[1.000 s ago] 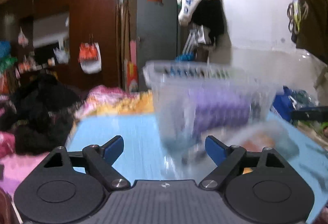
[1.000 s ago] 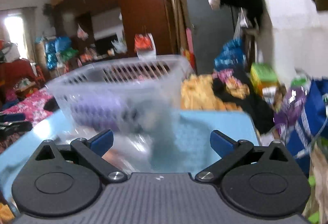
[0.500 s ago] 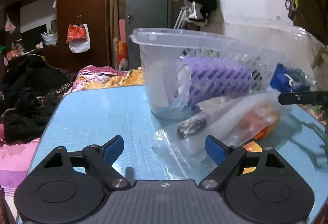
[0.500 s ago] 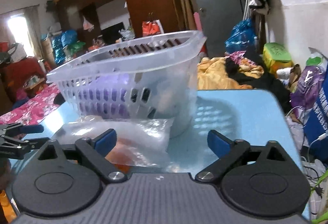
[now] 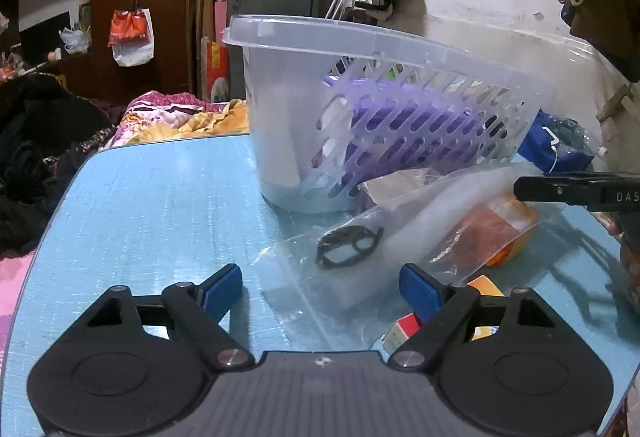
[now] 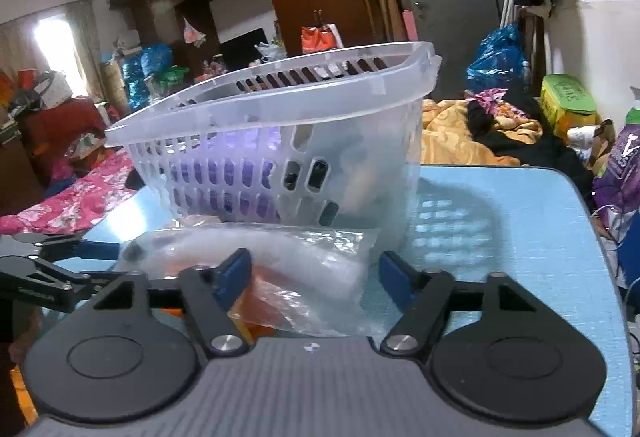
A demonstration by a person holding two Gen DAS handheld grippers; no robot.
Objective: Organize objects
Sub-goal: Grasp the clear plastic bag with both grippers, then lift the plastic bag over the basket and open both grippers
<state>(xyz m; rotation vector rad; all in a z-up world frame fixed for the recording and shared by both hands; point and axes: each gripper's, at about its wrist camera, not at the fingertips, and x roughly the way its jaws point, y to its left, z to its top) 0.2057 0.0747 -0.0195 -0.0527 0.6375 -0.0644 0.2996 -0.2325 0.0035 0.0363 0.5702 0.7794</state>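
Observation:
A clear plastic basket (image 5: 384, 85) with a purple item (image 5: 408, 133) inside stands on the blue table (image 5: 160, 197); it also shows in the right wrist view (image 6: 280, 141). A clear plastic bag (image 5: 400, 237) with a white object, a black ring and an orange item lies in front of the basket, and shows in the right wrist view (image 6: 304, 277). My left gripper (image 5: 322, 287) is open just before the bag's near edge. My right gripper (image 6: 316, 273) is open with the bag between its fingers. The right gripper's finger (image 5: 576, 191) reaches in over the bag.
Small orange and red boxes (image 5: 444, 317) lie on the table beside the bag. The table's left edge (image 5: 60, 205) borders bedding and dark clothes. A wall and blue bags (image 5: 560, 141) lie beyond the right side. Wardrobes stand behind.
Both grippers have moved closer to the basket and bag and lower toward the table. The right gripper now straddles the bag. Both stay open.

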